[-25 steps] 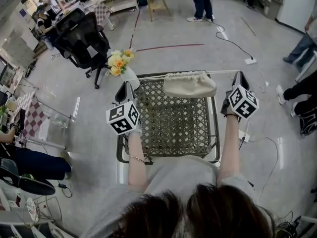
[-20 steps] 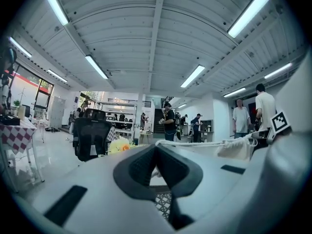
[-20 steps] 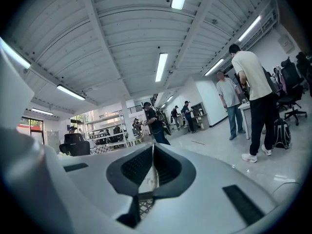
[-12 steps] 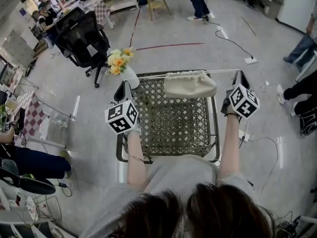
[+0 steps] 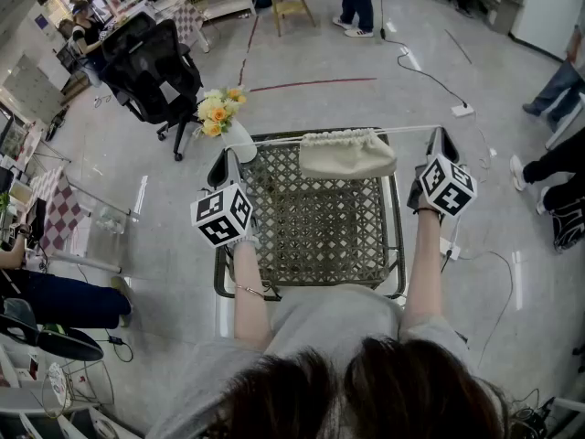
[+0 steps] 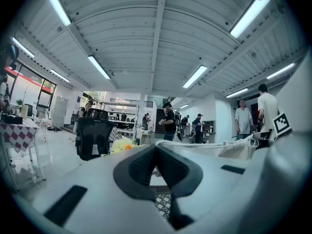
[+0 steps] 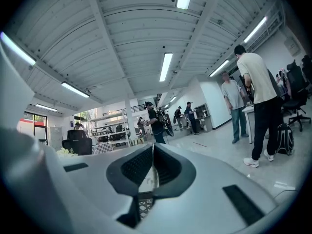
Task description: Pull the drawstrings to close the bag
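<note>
Lattice table (image 5: 320, 245) holds a bag (image 5: 347, 155) (mouth gathered), left gripper (image 5: 232, 154) and right gripper (image 5: 442, 134) seemingly clamped on its drawstrings (image 5: 413, 130).

The bag (image 5: 347, 154) is matt cloth, the tabletop (image 5: 320, 236) woven lattice.

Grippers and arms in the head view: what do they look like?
The left gripper and right gripper each have a dark tapered body and carry a white cube with black square markers. Seen up close, pale grey shells frame black ribbed pads. The person wears a grey short-sleeved shirt and a thin bracelet on the left wrist.
</note>
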Motion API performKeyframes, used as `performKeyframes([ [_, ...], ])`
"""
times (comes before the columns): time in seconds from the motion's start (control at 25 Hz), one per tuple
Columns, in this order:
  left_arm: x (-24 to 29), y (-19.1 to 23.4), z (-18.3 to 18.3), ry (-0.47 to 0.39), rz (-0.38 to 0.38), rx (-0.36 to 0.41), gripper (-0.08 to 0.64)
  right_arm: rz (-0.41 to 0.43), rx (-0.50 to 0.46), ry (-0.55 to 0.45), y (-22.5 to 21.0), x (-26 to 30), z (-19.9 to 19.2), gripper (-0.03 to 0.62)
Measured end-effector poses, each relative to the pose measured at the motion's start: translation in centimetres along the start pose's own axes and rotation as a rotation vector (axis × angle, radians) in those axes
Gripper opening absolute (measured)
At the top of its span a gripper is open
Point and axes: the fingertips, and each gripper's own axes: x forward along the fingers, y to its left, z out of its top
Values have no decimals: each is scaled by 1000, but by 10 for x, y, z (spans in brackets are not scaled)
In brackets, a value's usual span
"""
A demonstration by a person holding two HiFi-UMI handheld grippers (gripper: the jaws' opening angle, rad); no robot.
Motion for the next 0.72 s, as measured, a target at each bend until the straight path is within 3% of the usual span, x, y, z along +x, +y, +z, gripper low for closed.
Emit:
performKeyframes([
  [0.32,-5,4,1,2,17,42,26,22,-67,-9,8,-3,2,26],
  [0.52,-7,3,0,15,35,139,26,29,-70,-14,11,-2,2,26],
  [0.72,-8,4,1,8,39,132,26,39,-70,-15,15,-2,-2,26],
])
